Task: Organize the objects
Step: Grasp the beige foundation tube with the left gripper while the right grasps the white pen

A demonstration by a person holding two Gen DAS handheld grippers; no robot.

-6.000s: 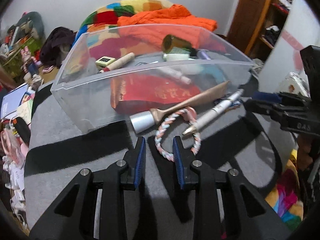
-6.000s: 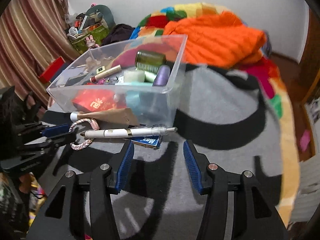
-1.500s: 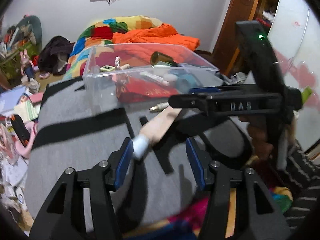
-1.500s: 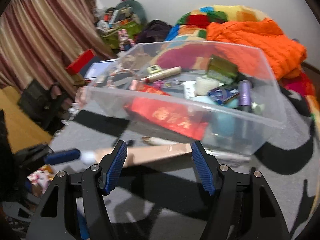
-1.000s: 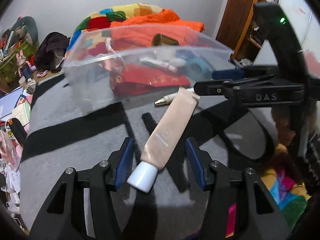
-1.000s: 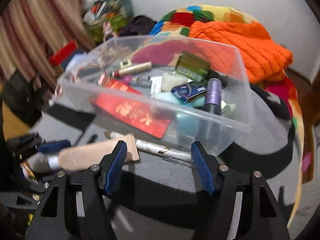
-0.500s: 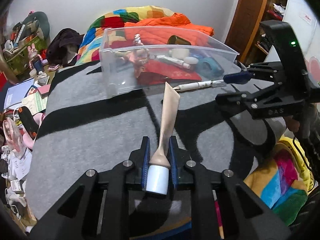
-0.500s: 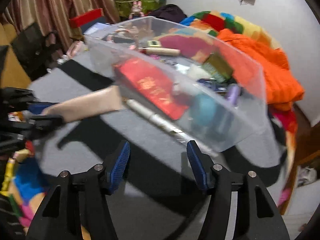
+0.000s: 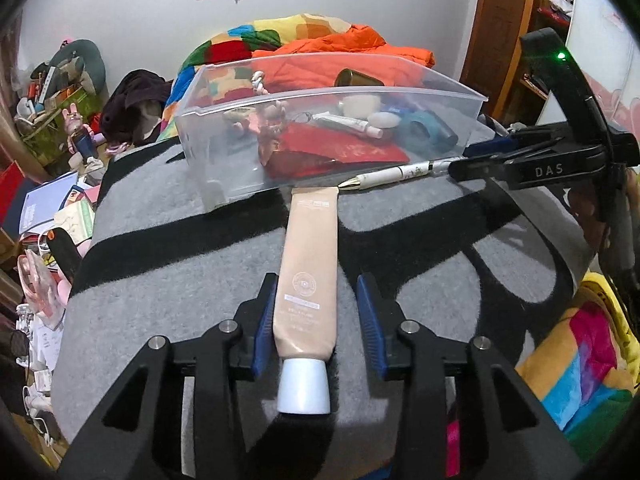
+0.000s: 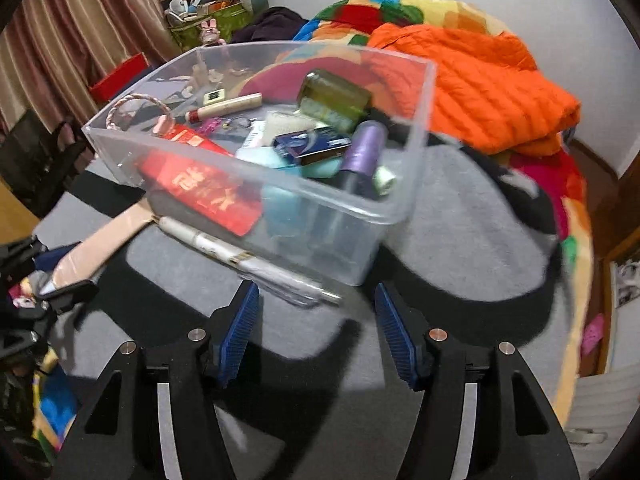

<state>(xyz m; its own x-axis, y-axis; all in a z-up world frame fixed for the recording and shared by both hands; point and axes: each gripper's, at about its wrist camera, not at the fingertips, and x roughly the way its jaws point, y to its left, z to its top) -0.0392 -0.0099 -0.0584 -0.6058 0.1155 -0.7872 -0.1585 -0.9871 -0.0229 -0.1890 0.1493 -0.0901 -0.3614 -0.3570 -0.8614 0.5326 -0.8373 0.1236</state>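
A beige tube with a white cap lies flat on the grey blanket, between the open fingers of my left gripper; the jaws stand apart from it. It also shows in the right wrist view. A white pen lies against the front of the clear plastic bin. My right gripper is open just short of the pen's clear end, near the bin's corner. The bin holds a red packet, a braided ring, bottles and small items.
The grey and black blanket covers the surface. An orange jacket and a colourful quilt lie behind the bin. Floor clutter lies to the left, past the blanket's edge. A wooden door stands at the right.
My left gripper has opened and the tube now lies flat between its fingers. My right gripper has moved closer to the pen's end.
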